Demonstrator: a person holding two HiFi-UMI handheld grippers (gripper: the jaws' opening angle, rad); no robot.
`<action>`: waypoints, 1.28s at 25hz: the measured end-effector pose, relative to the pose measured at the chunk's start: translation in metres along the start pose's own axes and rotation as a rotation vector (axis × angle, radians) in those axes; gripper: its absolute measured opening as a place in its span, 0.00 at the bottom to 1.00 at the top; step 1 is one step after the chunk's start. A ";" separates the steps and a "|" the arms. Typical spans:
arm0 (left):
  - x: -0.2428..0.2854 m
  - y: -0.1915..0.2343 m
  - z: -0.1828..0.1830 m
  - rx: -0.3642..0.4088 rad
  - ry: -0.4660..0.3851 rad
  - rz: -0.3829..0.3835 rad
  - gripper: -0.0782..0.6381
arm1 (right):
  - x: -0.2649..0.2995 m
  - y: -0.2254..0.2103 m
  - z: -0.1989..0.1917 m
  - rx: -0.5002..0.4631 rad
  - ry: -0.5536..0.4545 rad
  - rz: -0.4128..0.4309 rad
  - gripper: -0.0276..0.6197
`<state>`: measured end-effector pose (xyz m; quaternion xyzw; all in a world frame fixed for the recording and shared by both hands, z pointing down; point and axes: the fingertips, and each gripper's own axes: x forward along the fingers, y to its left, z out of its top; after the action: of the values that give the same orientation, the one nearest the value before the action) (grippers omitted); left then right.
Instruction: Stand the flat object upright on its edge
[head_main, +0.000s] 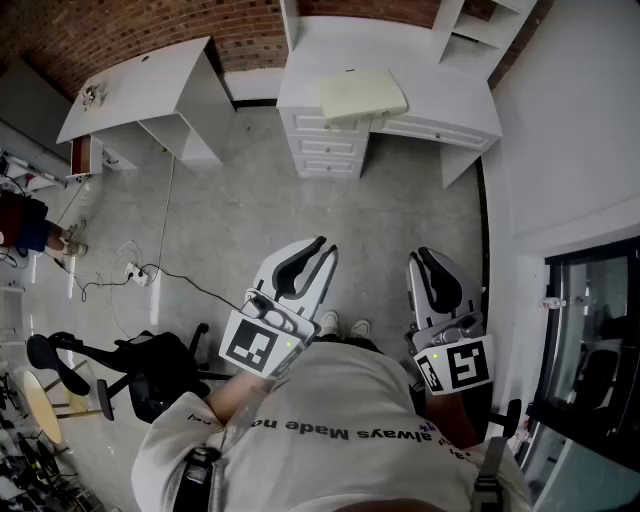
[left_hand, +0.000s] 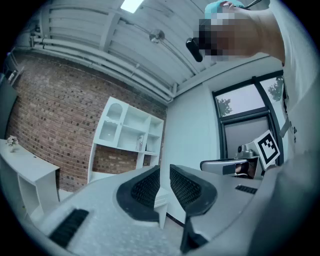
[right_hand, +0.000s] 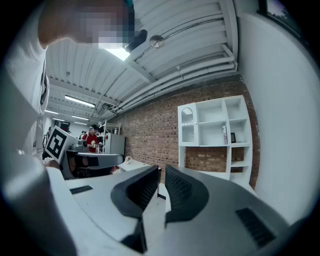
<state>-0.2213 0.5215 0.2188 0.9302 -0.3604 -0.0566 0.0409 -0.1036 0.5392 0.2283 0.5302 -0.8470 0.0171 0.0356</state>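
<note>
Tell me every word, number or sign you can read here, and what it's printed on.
"always Made": on the person's white shirt; the letters before and after it are too blurred to read.
Black-and-white square codes, no letters: on the left cube and the right cube.
Items on the white shelves: too small to read.
</note>
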 end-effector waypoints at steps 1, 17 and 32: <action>-0.002 0.002 0.001 0.001 -0.008 0.004 0.20 | 0.001 0.003 0.000 -0.001 0.001 0.000 0.11; 0.003 0.041 -0.012 -0.028 0.052 0.003 0.20 | 0.041 0.012 0.001 -0.026 -0.002 0.019 0.12; 0.116 0.086 -0.021 -0.037 0.050 0.018 0.20 | 0.116 -0.084 0.001 -0.044 -0.018 0.041 0.12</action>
<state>-0.1906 0.3808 0.2408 0.9271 -0.3666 -0.0397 0.0677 -0.0781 0.3982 0.2354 0.5119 -0.8582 -0.0058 0.0392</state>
